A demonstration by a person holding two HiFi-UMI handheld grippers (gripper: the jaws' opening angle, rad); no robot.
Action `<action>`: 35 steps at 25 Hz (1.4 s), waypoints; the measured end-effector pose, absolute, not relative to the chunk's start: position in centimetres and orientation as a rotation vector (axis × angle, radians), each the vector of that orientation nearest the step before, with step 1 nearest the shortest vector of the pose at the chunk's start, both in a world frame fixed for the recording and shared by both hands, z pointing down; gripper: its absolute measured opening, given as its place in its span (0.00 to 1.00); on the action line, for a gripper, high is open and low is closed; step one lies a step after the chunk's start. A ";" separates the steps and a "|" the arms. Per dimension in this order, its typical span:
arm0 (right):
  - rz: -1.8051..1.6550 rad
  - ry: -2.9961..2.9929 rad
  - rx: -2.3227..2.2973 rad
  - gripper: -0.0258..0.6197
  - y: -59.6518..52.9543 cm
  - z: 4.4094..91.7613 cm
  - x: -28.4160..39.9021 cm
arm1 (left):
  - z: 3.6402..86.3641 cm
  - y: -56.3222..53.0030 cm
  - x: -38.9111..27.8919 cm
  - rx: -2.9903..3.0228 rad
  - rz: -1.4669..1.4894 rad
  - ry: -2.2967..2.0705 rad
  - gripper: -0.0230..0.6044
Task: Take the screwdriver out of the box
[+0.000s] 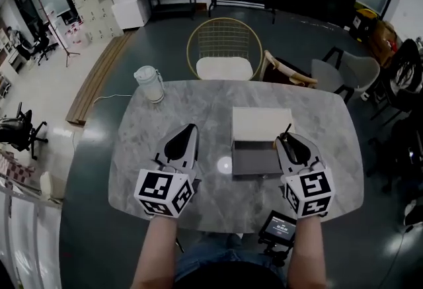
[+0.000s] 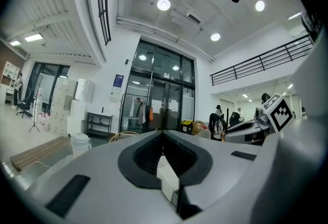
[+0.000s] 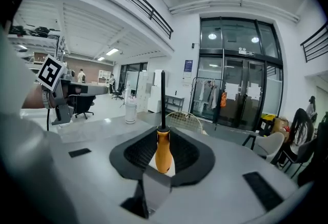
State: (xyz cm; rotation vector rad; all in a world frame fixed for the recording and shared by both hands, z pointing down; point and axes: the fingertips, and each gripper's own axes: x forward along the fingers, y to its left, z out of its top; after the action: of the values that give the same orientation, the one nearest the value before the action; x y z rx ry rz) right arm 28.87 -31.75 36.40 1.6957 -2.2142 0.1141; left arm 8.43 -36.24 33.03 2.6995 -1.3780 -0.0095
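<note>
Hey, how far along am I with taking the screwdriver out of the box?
Done: the box lies open and looks empty, and the right gripper is clamped on the screwdriver by its orange handle, shaft pointing up. In hand: it hangs over the box's right edge. Left: probably carry it clear and set it on the table. The left gripper is shut and empty.

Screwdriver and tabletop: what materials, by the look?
Screwdriver: smooth orange handle with a slight sheen, probably plastic; thin dark shaft, likely metal.
Tabletop: grey veined, marble-look surface, polished enough to mirror a ceiling light; real stone or laminate, cannot tell.
</note>
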 end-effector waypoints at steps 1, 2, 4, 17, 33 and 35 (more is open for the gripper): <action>0.111 -2.205 1.713 0.18 -31.7 36.1 28.9 | 32.9 -36.5 8.6 2.713 -0.017 -1.354 0.06; 0.108 -2.195 1.728 0.18 -31.6 35.9 28.9 | 32.8 -36.7 8.7 2.725 -0.023 -1.331 0.06; 0.103 -2.171 1.755 0.18 -31.1 35.5 28.9 | 32.6 -36.9 9.0 2.741 -0.035 -1.294 0.06; 0.060 -2.140 1.835 0.18 -31.2 34.3 34.0 | 32.4 -38.7 11.5 2.732 -0.073 -1.314 0.06; 0.076 -2.279 1.782 0.18 -34.4 34.8 44.7 | 31.6 -39.0 16.1 2.626 -0.096 -1.601 0.06; 0.085 -2.295 1.792 0.18 -34.5 35.0 45.0 | 31.6 -38.8 15.9 2.616 -0.090 -1.621 0.06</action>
State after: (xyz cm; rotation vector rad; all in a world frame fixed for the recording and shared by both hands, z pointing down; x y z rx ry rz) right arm 45.04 -34.48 35.02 1.7921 -2.2951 0.0855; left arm 15.90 -38.77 31.65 2.6160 -1.6214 -0.0896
